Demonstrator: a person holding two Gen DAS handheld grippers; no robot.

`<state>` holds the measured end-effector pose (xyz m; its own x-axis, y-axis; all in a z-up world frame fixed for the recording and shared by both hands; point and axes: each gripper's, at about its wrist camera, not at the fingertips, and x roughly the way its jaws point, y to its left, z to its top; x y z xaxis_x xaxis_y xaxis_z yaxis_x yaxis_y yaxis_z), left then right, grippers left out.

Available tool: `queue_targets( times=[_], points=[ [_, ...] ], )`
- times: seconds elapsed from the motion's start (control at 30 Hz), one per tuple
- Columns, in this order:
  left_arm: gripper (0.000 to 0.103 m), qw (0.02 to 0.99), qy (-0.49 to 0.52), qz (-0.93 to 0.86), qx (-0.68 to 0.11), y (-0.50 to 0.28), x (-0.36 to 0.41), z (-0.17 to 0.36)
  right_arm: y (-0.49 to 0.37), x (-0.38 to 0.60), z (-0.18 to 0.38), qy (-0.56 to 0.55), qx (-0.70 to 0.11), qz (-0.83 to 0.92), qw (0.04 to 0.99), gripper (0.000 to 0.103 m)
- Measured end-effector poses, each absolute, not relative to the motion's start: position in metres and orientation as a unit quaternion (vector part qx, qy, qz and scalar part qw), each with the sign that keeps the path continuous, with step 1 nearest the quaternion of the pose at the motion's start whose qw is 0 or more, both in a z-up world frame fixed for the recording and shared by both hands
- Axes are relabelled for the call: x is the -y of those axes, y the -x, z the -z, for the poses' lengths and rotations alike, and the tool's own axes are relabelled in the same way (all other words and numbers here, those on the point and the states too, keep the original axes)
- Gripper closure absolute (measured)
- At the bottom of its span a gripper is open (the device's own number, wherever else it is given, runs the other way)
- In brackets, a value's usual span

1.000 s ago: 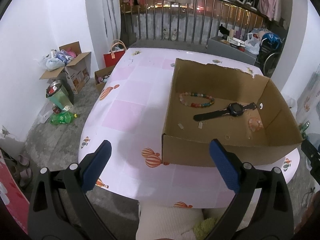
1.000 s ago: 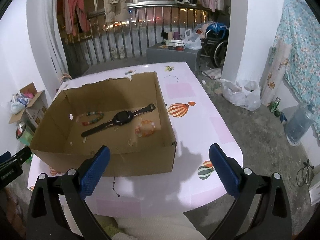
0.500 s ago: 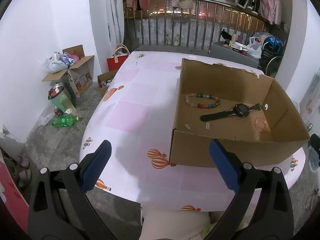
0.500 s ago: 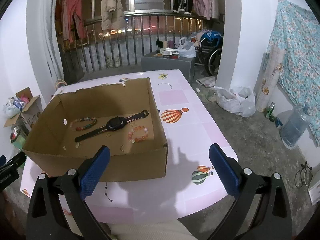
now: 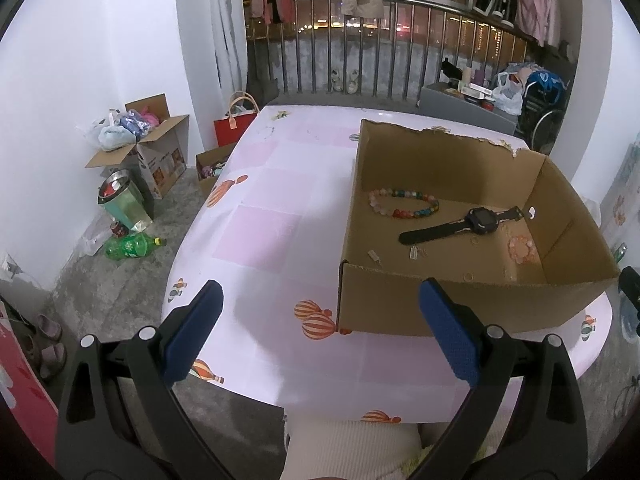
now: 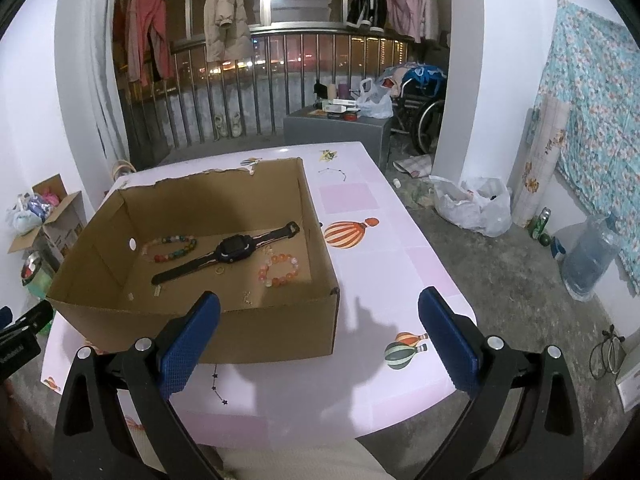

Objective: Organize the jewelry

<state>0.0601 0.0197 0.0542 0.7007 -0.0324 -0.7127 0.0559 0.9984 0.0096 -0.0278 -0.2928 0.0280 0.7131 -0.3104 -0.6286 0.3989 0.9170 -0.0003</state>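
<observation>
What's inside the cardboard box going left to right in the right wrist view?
Multicolored bead bracelet → black watch → orange-pink bead bracelet, all lying on the floor of the cardboard box.
</observation>
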Motion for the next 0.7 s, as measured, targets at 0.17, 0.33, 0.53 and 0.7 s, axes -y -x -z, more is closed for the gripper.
queue_targets(
  times=[0.17, 0.33, 0.53, 0.7],
  points=[
    [0.008, 0.919, -0.014, 0.023, -0.393, -0.063, -0.020, -0.053, 0.026, 0.292, -0.027, -0.069, -0.331, 0.190, 0.922, 0.006],
    [0.008, 0.914, -0.015, 0.023, -0.405, -0.067, -0.020, -0.050, 0.021, 0.288, -0.020, -0.071, -0.346, 0.182, 0.918, 0.006],
    [0.008, 0.908, -0.017, 0.023, -0.418, -0.074, -0.019, -0.046, 0.011, 0.287, -0.012, -0.078, -0.366, 0.176, 0.910, 0.006],
    [0.008, 0.905, -0.019, 0.023, -0.424, -0.081, -0.019, -0.045, 0.003, 0.286, -0.008, -0.080, -0.378, 0.171, 0.906, 0.006]
  ],
)
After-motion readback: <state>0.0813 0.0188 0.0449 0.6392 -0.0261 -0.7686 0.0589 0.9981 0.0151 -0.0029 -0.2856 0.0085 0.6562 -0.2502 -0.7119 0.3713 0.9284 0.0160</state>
